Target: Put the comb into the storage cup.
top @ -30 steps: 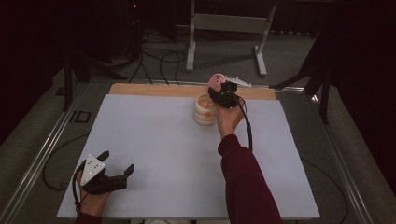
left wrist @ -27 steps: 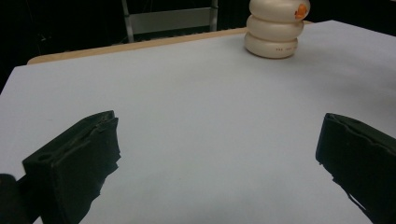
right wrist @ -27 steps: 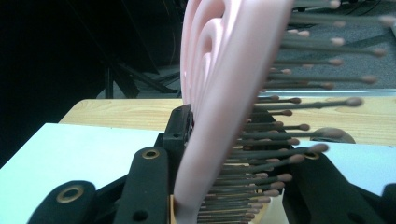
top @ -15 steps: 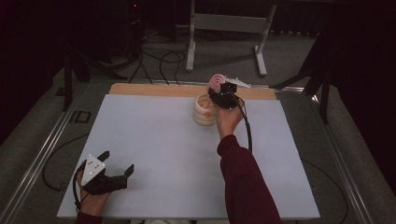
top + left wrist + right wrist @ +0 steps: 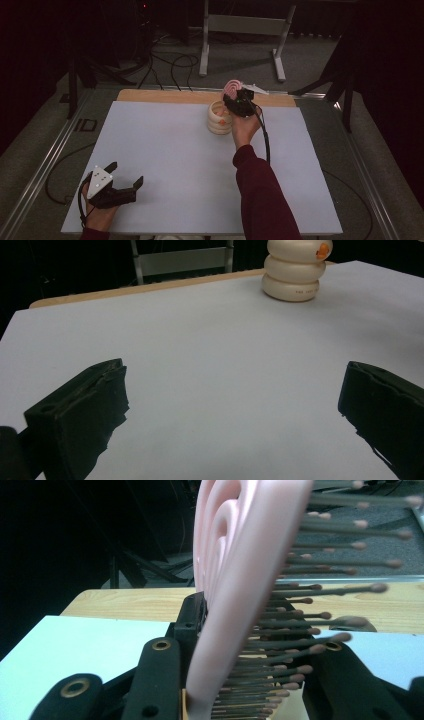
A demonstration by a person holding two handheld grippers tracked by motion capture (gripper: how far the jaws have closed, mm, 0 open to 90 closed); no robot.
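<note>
The right gripper [image 5: 239, 97] has its jaws clamped on a pink hairbrush [image 5: 235, 580] — seemingly just above the cream holder [image 5: 219, 118]. The left gripper [image 5: 125, 176] rests on the bench [image 5: 170, 165] — jaws wide, holding nothing.

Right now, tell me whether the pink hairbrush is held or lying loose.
Held: the right gripper is shut on the pink bristled plastic hairbrush, standing up between its fingers.

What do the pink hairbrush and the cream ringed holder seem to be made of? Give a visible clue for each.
Pink hairbrush: probably moulded plastic, a smooth, slightly glossy back with raised curved ridges; thin dark bristles with rounded tips.
Cream ringed holder: likely plastic or glazed ceramic, with smooth rounded stacked rings and a soft sheen.
</note>
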